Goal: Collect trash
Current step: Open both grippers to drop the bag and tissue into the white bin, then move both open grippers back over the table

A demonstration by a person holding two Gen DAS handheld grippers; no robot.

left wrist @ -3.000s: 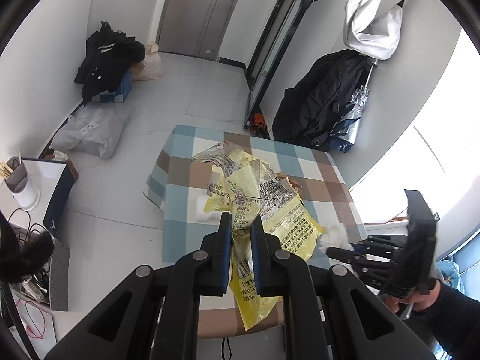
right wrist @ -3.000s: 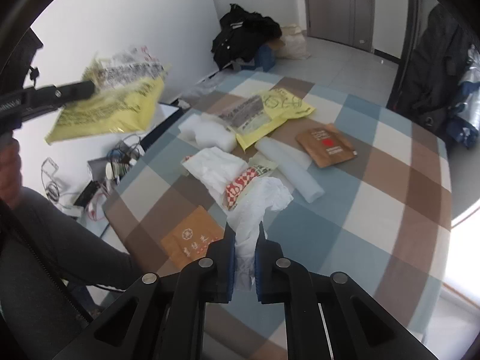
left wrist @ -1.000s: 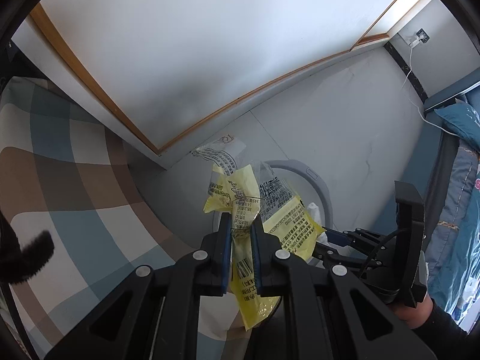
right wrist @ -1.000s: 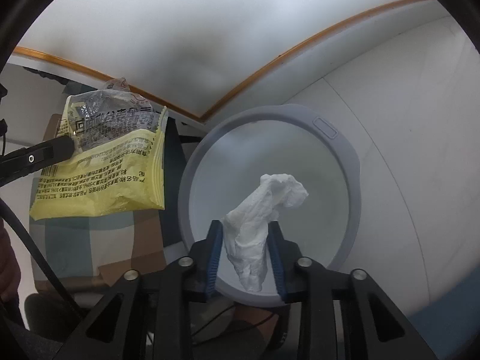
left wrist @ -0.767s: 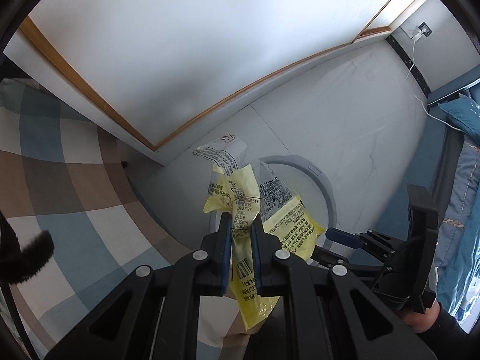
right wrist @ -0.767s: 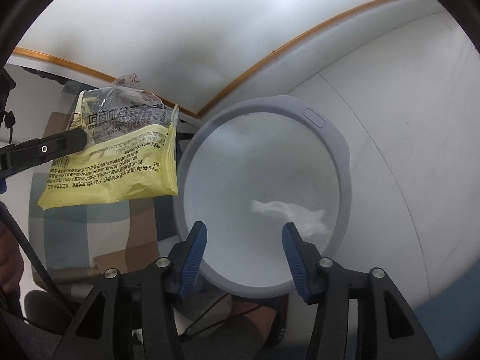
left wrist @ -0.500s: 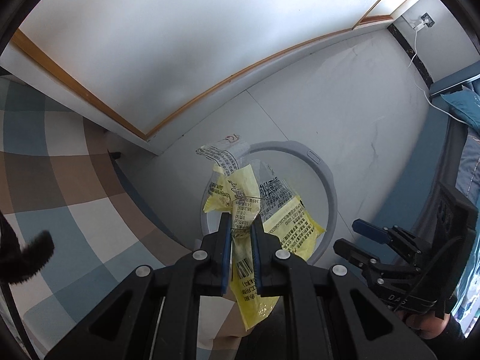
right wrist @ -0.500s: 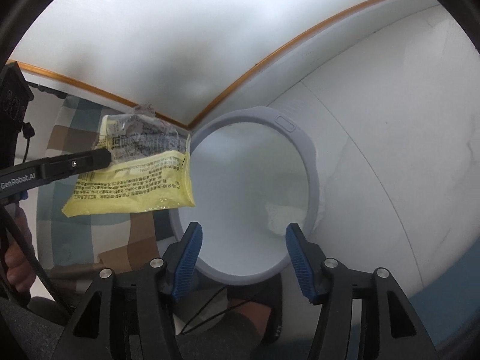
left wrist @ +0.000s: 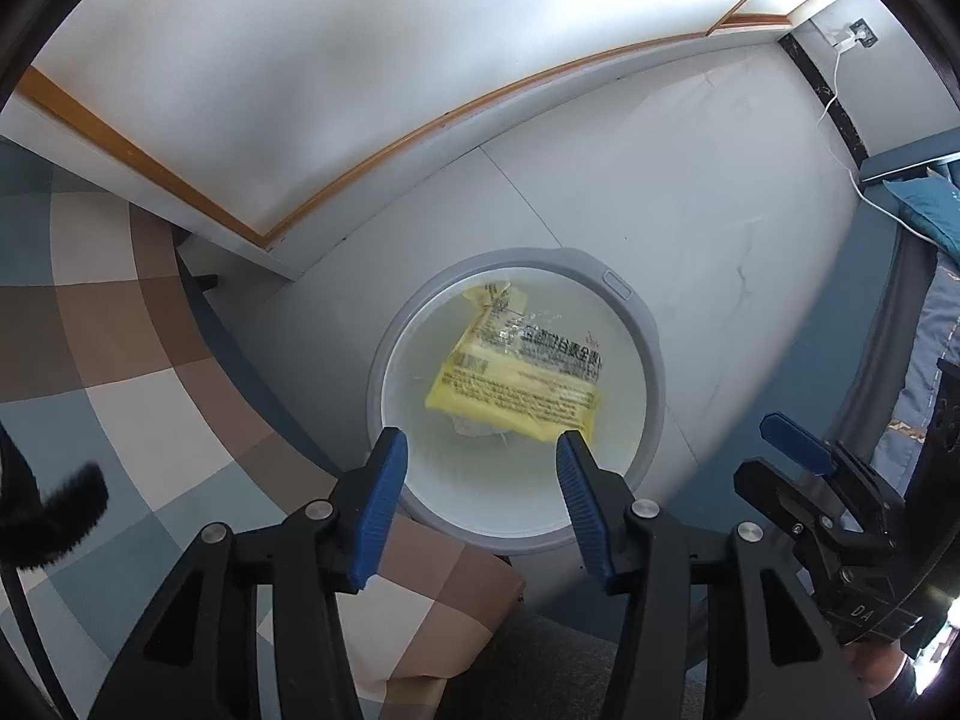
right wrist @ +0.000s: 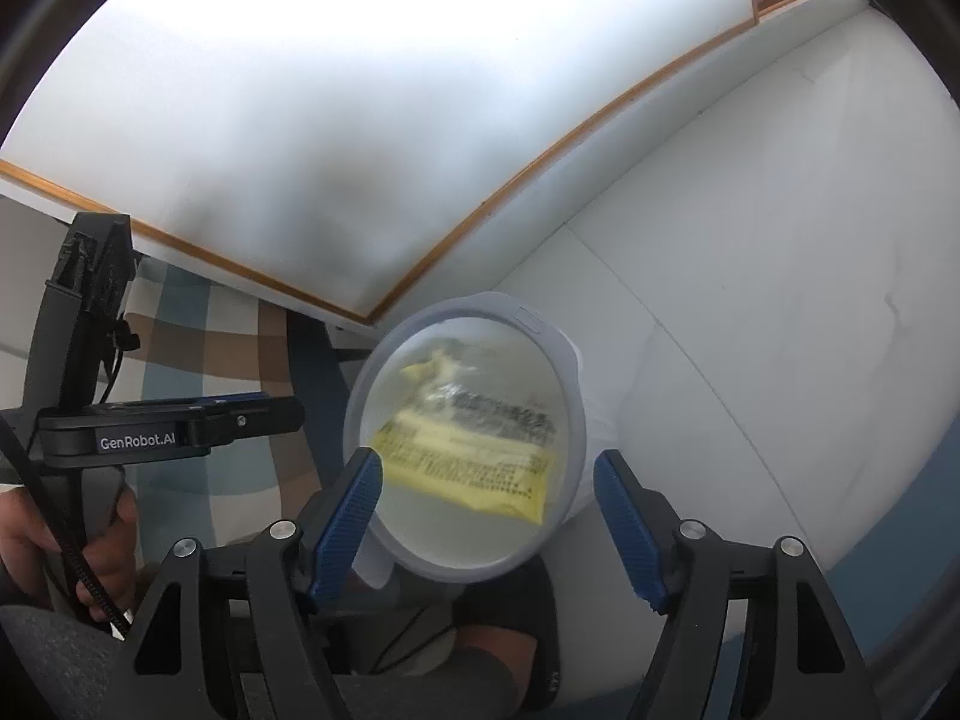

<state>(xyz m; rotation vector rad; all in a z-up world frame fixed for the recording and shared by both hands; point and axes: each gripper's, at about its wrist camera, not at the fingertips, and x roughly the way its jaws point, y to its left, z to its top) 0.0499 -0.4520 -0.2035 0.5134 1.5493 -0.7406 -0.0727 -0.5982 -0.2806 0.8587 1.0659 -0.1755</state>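
Dropped: crinkly yellow wrapper (left wrist: 515,387) now in round grey bin (left wrist: 651,372) | left gripper (left wrist: 479,501), right gripper (right wrist: 489,516) wide apart, empty

I see bright daylight washing out the wall (right wrist: 420,60) toward twelve o'clock. The yellow packet (right wrist: 468,450) is motion-blurred; fisheye edges curve and darken.

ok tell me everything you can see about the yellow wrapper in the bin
The yellow wrapper is a flat, crinkly plastic-looking packet with black print and a clear, shiny upper part. It lies tilted inside the round grey-rimmed bin, with something white and crumpled showing under its lower edge. Neither the left gripper nor the right gripper holds it; both are open above the bin. The right wrist view shows it blurred.
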